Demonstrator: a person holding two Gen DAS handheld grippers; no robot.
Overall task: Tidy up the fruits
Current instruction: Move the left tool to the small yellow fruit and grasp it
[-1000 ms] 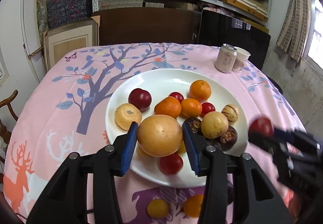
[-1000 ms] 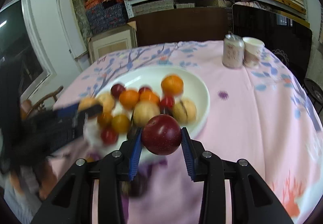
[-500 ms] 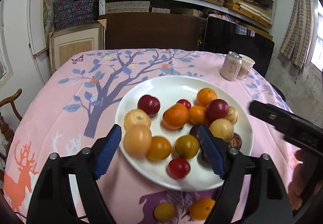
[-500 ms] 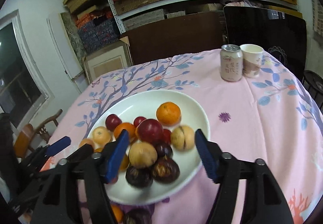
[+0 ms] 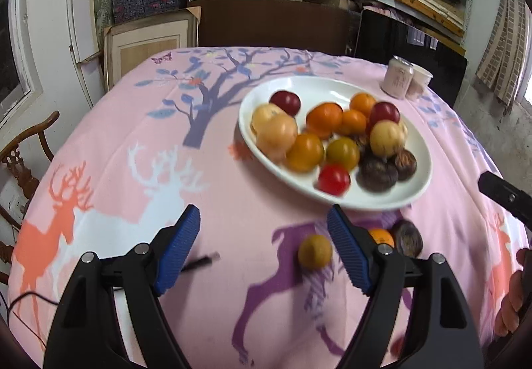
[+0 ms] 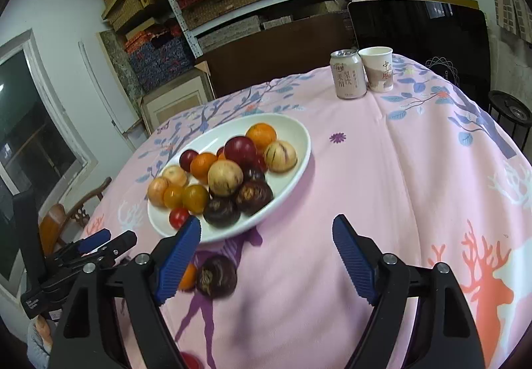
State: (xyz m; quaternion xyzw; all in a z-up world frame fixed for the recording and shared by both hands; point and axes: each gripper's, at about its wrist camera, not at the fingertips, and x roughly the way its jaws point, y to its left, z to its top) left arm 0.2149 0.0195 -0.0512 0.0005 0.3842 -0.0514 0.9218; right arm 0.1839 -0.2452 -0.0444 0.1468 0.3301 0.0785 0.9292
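White plate (image 6: pixel 301 149) holds piled fruits (image 6: pixel 226 178); both grippers' jaws just opened, empty.

Pink tablecloth (image 6: pixel 382 169) w/ white plate (image 6: pixel 301 149), can (image 6: pixel 347 74), cup (image 6: pixel 377 69), loose fruits (image 6: pixel 216 276).

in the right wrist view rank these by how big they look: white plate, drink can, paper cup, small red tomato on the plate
1. white plate, by far the largest
2. drink can and paper cup: side by side and alike in size, so no ranking between them
3. small red tomato, smallest, though it sits nearer the camera
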